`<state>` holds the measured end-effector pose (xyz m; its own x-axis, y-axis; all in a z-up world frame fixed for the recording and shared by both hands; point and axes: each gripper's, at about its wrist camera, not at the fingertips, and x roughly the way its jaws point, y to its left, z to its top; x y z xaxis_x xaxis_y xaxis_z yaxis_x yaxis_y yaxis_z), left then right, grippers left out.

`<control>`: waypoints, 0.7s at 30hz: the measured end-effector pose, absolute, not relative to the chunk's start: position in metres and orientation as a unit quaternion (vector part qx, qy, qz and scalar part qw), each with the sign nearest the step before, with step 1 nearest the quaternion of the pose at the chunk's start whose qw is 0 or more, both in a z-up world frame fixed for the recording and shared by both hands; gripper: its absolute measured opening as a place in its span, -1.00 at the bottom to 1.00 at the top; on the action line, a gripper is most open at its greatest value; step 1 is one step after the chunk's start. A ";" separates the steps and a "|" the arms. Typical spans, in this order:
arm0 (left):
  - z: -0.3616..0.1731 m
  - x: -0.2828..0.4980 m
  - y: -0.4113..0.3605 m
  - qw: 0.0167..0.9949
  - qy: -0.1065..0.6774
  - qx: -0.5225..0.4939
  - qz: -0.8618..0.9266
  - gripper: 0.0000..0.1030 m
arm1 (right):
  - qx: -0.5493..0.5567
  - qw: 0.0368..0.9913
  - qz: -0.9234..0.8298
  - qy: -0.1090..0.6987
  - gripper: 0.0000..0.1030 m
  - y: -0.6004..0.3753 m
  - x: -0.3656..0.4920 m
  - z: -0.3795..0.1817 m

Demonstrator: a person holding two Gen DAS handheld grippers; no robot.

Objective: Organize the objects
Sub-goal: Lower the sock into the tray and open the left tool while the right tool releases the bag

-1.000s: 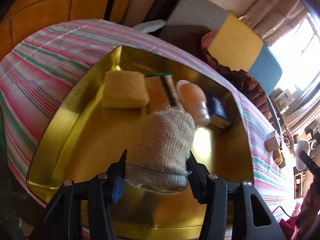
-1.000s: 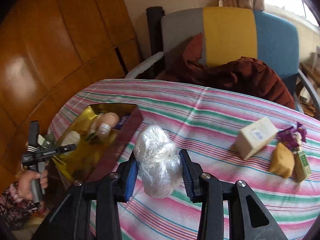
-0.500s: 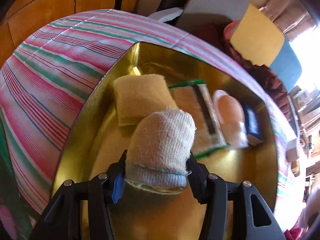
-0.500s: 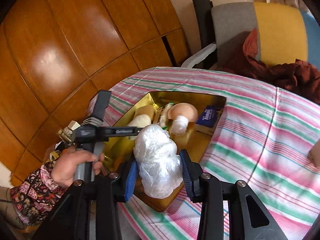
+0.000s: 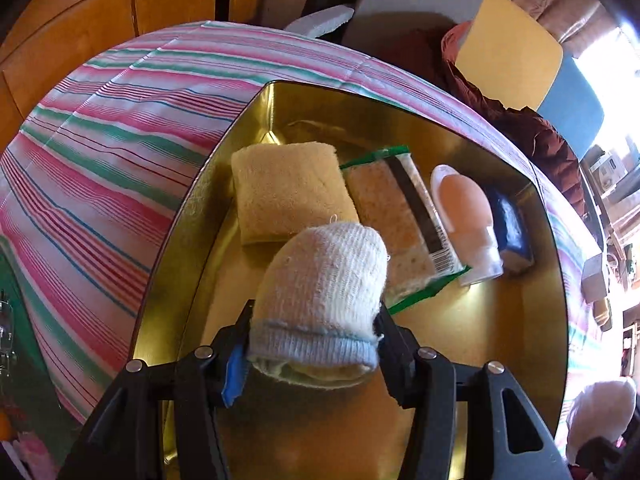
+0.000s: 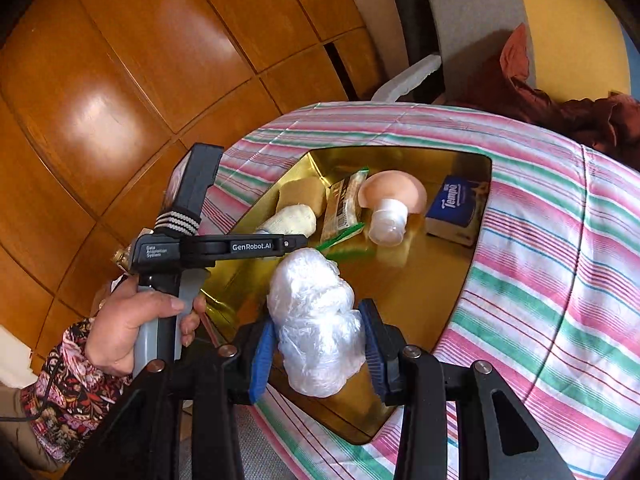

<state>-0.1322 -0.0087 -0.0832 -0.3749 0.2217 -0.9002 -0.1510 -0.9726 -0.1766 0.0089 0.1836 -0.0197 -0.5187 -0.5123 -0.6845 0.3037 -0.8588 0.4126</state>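
Observation:
My left gripper (image 5: 312,344) is shut on a rolled cream sock with a blue cuff (image 5: 324,292) and holds it above the gold tray (image 5: 180,240). In the tray lie a yellow sponge (image 5: 288,192), a wrapped scouring pad (image 5: 400,228), a peach bottle with a clear cap (image 5: 464,216) and a blue tissue pack (image 5: 510,228). My right gripper (image 6: 316,356) is shut on a wad of clear plastic bags (image 6: 316,320) and holds it over the tray's near corner (image 6: 440,304). The left gripper with the sock (image 6: 288,220) also shows in the right wrist view.
The tray sits on a table with a pink, green and white striped cloth (image 6: 560,260). A chair with grey, yellow and blue cushions (image 5: 508,44) and a dark red cloth (image 5: 536,136) stands behind. Wooden wall panels (image 6: 120,80) are at the left.
My right gripper has swung left with the plastic wad from over the cloth to over the tray. My left gripper has moved with the sock further over the tray, close to the sponge and pad.

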 end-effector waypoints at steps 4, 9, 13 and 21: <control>-0.082 -0.125 -0.012 0.109 -0.027 -0.533 0.839 0.08 | 0.441 0.239 -0.856 -0.127 -0.21 0.174 0.002 -0.027; -0.074 -0.121 -0.023 0.120 -0.081 -0.520 0.842 0.21 | 0.451 0.236 -0.852 -0.122 -0.21 0.165 -0.005 -0.032; -0.051 -0.110 -0.047 0.120 -0.144 -0.484 0.855 0.26 | 0.460 0.233 -0.849 -0.117 -0.20 0.158 -0.010 -0.038; -0.015 -0.103 -0.084 0.078 -0.234 -0.416 0.875 0.27 | 0.494 0.218 -0.838 -0.084 -0.20 0.129 -0.032 -0.055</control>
<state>-0.1031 -0.0838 -0.0152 -0.6415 0.3311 -0.6919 0.0590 -0.8781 -0.4749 -0.0323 0.1288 -0.0548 -0.4180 -0.4479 -0.7904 0.2811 -0.8911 0.3563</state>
